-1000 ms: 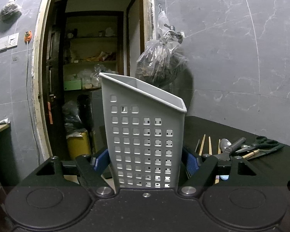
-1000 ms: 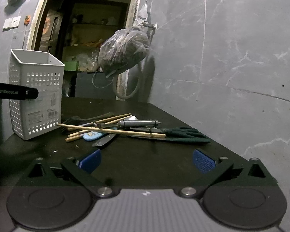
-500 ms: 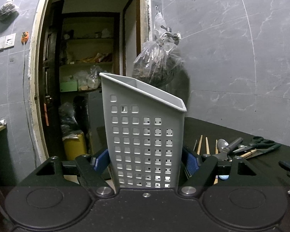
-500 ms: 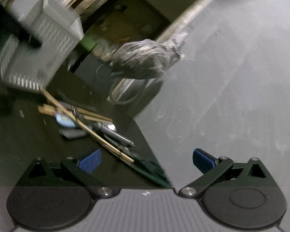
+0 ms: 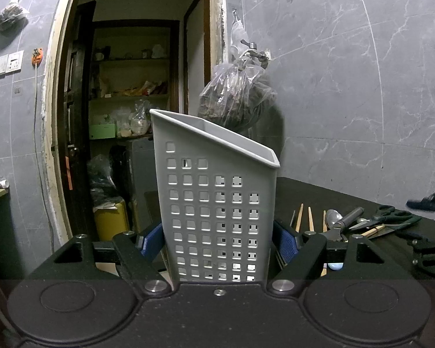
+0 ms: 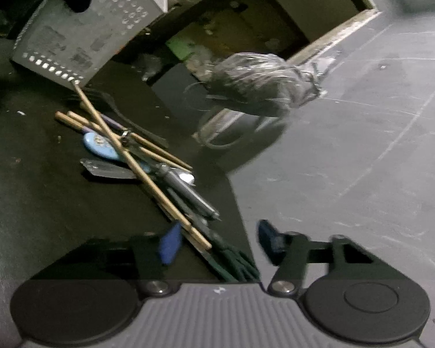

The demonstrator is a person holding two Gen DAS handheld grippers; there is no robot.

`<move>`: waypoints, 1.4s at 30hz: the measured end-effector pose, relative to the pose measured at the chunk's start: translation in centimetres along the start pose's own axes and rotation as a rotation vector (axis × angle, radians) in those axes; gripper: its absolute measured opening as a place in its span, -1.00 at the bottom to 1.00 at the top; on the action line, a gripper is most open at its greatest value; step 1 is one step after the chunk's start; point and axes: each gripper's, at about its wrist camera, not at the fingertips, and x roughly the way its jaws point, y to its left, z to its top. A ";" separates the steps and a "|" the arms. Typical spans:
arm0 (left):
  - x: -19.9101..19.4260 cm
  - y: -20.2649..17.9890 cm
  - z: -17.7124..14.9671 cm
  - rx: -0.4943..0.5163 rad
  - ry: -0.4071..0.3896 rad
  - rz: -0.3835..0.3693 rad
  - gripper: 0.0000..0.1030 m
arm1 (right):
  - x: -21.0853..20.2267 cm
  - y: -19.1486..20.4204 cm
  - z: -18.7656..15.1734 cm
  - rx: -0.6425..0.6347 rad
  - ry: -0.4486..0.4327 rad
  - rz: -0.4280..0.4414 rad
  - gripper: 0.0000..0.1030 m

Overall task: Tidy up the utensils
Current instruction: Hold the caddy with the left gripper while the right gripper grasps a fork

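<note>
1. We are holding the grey basket [image 5: 217,217] with our left gripper [image 5: 217,239]. The two blue pads are pressing on its two sides, so the basket is clamped and standing up on the black table [image 5: 319,194].

2. We are reaching with our right gripper [image 6: 217,240] toward the pile of utensils [image 6: 148,159]. Its jaws are closing right now. The end of a long wooden chopstick [image 6: 136,162] and the dark green handles of the scissors [image 6: 232,258] are sitting between the blue pads [image 6: 169,243], but the pads are not pressing on them yet, as far as the blurry picture shows.

3. The pile is lying just ahead of the right fingers and running away to the far left, toward the basket. The long chopstick is pointing the same way: its near end is by our fingers and its far end is almost touching the bottom corner of the basket.

4. Our right hand is the nearer one to the pile. Our left hand is busy with the basket.

5. The pile is looking messy. We are seeing thin wooden chopsticks crossing each other, a shiny metal spoon [image 5: 333,217], a little blue spoon [image 6: 100,146], a grey-handled tool [image 6: 188,191] and the scissors, all on top of each other.

6. We are thinking the next job is to pinch one thing, likely the chopstick, and not grab two.
</note>
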 end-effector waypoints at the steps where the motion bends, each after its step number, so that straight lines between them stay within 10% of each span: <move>1: 0.0 0.0 0.0 -0.002 0.000 -0.001 0.54 | 0.0 0.2 -0.1 -0.010 0.006 0.005 -0.30; 19: 0.0 0.1 0.0 -0.003 0.000 -0.001 0.53 | -0.3 0.6 0.7 -0.050 -0.079 0.099 -0.93; 42: -0.7 0.1 0.2 -0.004 -0.003 -0.007 0.53 | -1.6 -6.9 2.0 0.460 -0.176 0.161 -0.97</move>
